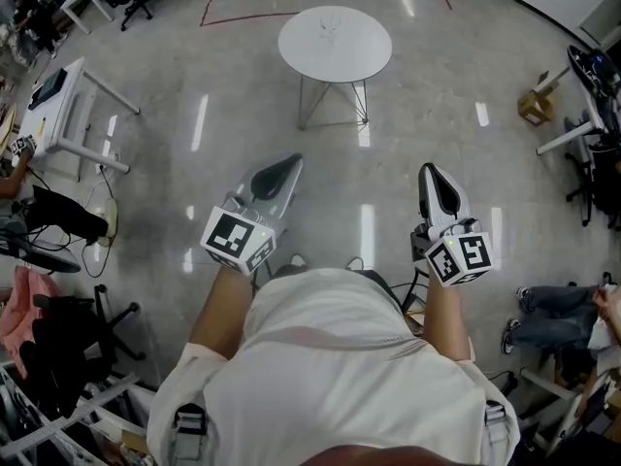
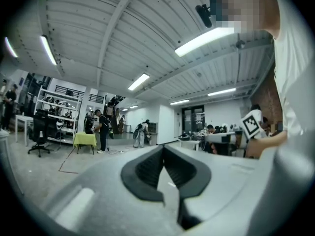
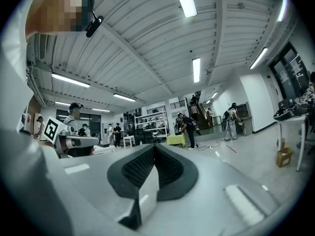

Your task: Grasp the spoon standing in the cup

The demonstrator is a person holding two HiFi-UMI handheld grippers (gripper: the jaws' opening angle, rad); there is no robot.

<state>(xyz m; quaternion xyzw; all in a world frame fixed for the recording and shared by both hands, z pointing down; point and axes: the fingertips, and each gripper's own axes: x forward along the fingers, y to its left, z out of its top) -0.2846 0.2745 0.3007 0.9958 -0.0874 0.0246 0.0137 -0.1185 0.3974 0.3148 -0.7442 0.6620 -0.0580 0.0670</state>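
Note:
A round white table [image 1: 335,51] stands on the floor a few steps ahead. On it sits a small clear cup [image 1: 330,25] with something thin standing in it, too small to make out as a spoon. My left gripper [image 1: 282,169] and right gripper [image 1: 434,174] are held at waist height, well short of the table, both pointing forward. Each one's jaws meet at the tips with nothing between them. The left gripper view shows only the left gripper [image 2: 164,147] against the room and ceiling. The right gripper view likewise shows only the right gripper [image 3: 154,145].
A white desk [image 1: 64,111] with office chairs stands at the left. A cardboard box [image 1: 535,107] and another desk edge are at the right. A seated person's legs [image 1: 558,303] are at the near right. Red tape lines [image 1: 243,16] mark the floor beyond the table.

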